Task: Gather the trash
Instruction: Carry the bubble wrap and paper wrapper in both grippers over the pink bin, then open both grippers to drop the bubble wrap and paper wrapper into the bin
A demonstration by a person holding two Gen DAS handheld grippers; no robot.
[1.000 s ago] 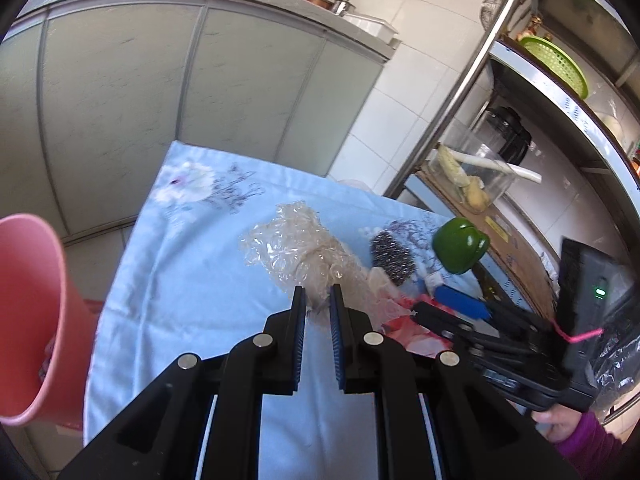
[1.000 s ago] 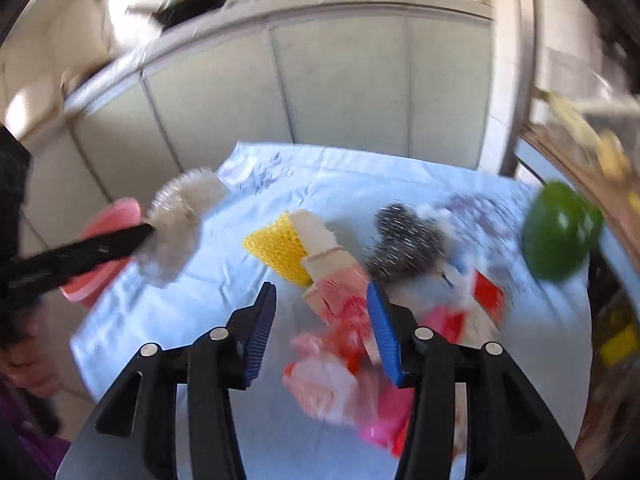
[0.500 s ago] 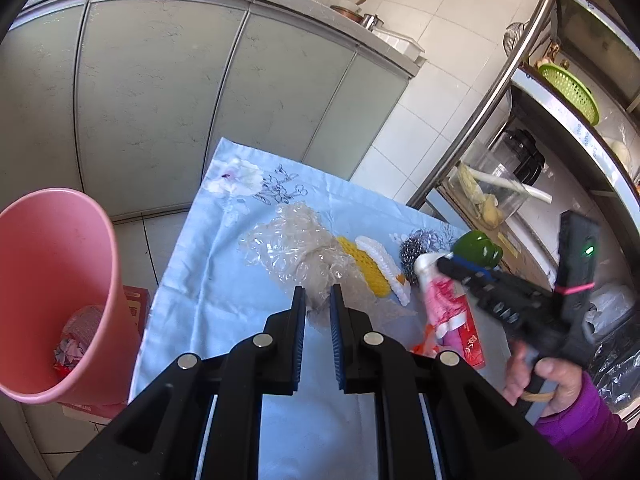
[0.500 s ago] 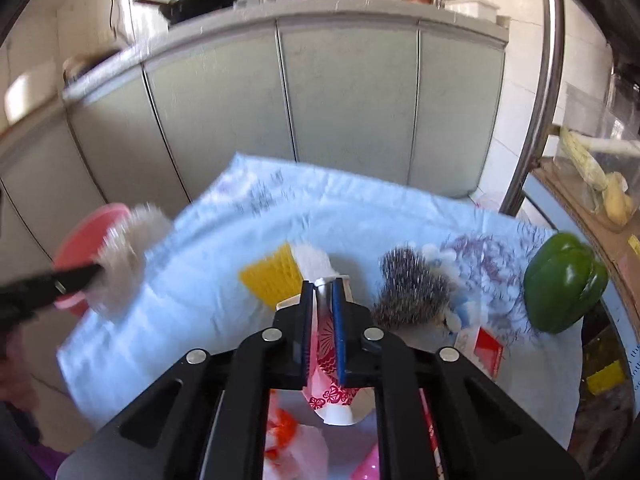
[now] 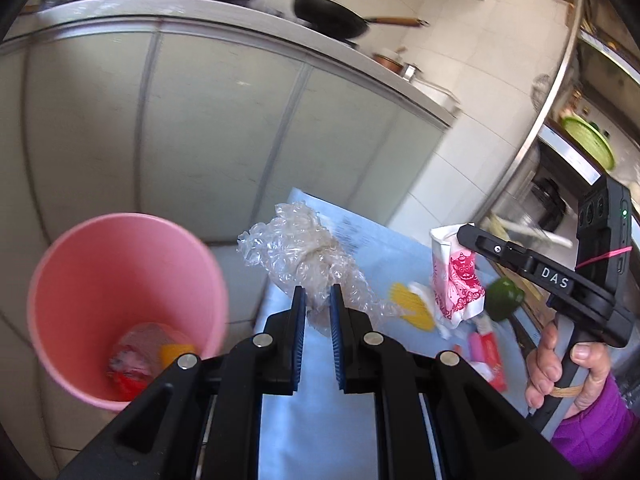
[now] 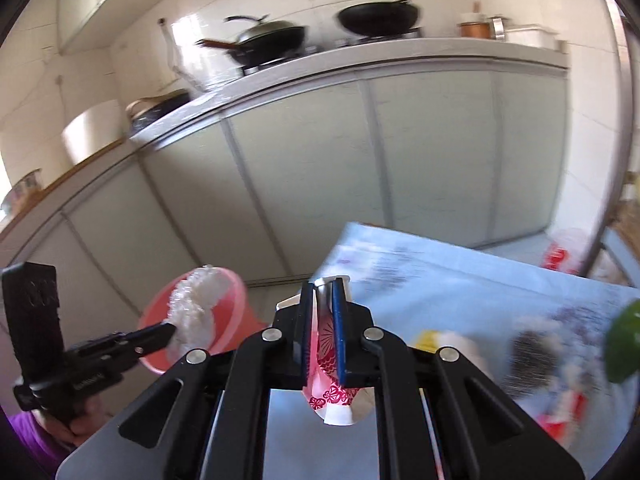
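My left gripper [image 5: 317, 300] is shut on a crumpled clear plastic wrap [image 5: 296, 252] and holds it in the air beside the pink trash bin [image 5: 120, 248], which has some trash at its bottom. In the right wrist view the wrap [image 6: 192, 312] hangs in front of the bin [image 6: 232, 320]. My right gripper [image 6: 323, 300] is shut on a pink and white paper carton [image 6: 332, 392], lifted above the blue tablecloth [image 6: 460, 280]. The carton also shows in the left wrist view [image 5: 454, 280].
On the cloth lie a yellow sponge [image 5: 412, 304], a green pepper [image 5: 502, 300], a steel scourer [image 6: 532, 356] and red and pink wrappers [image 5: 486, 348]. Grey cabinets [image 5: 200, 140] with pans on the counter stand behind. A metal shelf rack [image 5: 560, 92] is at the right.
Both grippers rose and swung left toward the bin. The left now holds the plastic wrap beside the bin's mouth. The right lifted the carton off the table.
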